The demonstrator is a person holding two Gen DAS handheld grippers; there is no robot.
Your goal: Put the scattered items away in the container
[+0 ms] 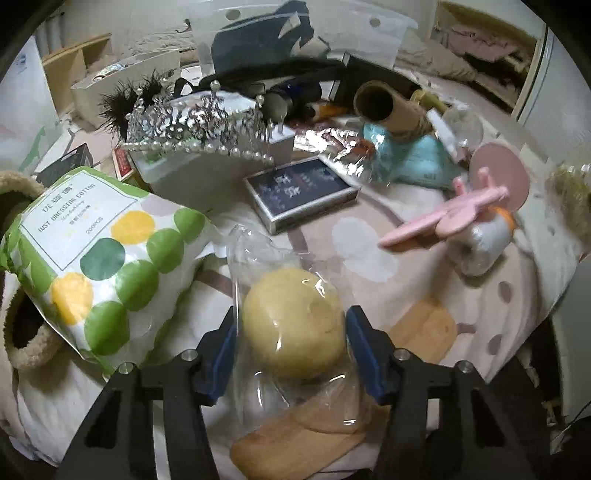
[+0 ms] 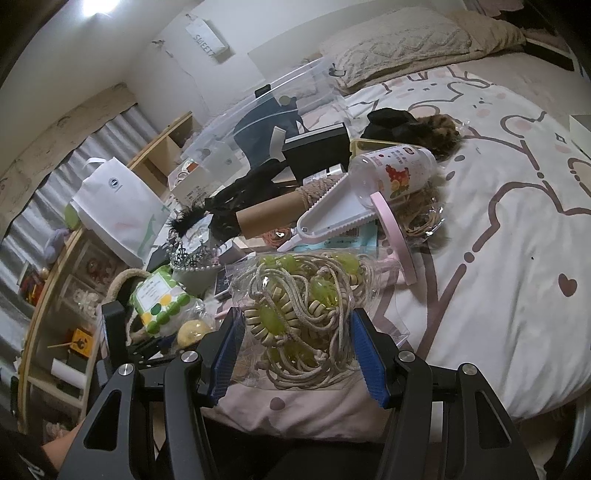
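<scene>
My left gripper (image 1: 291, 328) is shut on a yellow sponge ball in a clear plastic bag (image 1: 293, 328), held just above the bed. My right gripper (image 2: 295, 332) is shut on a clear bag of green beads and cord (image 2: 299, 306), held over the bed's near edge. The left gripper with the sponge (image 2: 192, 330) shows at the lower left of the right wrist view. A clear plastic storage container (image 2: 291, 86) stands at the back of the pile, a dark blue item inside it. It also shows in the left wrist view (image 1: 306, 33).
Scattered on the bed: a green-dotted cotton pad pack (image 1: 99, 266), a pearl tiara (image 1: 199, 129), a dark box (image 1: 301, 190), a cardboard tube (image 1: 384, 107), a pink fan (image 1: 469, 210), a printed plastic cup (image 2: 395, 173), a white paper bag (image 2: 118, 210). Wooden shelves (image 2: 55, 314) stand left.
</scene>
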